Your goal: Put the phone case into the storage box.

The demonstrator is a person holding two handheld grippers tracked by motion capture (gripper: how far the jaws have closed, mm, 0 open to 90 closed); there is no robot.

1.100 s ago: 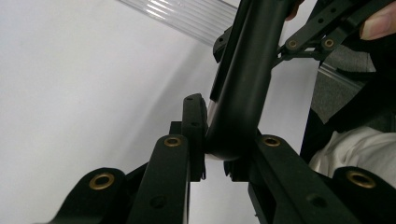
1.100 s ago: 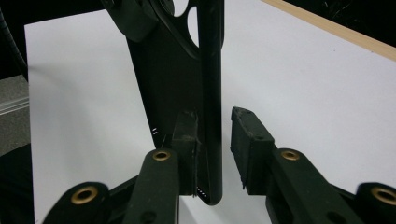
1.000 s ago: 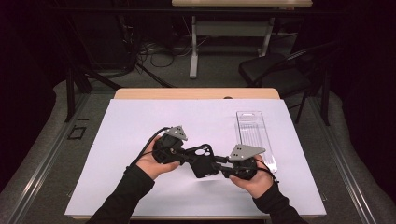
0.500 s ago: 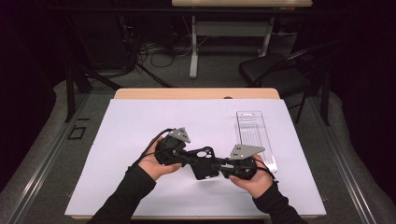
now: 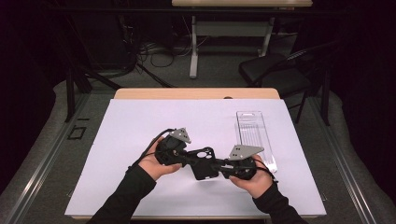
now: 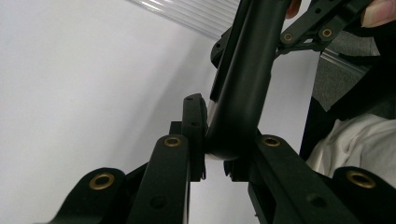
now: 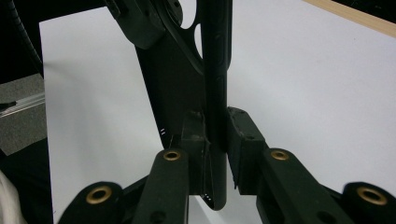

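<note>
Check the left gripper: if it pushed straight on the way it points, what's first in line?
The left gripper is already clamped on a black bar. Beyond that, the right gripper faces it, holding the same bar, so probably that gripper, though depth is hard to judge.

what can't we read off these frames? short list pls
- Black part, high view: both claws and hands cover its ends, so its shape is unclear.
- Same part, left claw view: top cut by the frame edge.
- Right claw view: part edge-on, face unseen.
- Clear tray: contents too small to tell.
</note>
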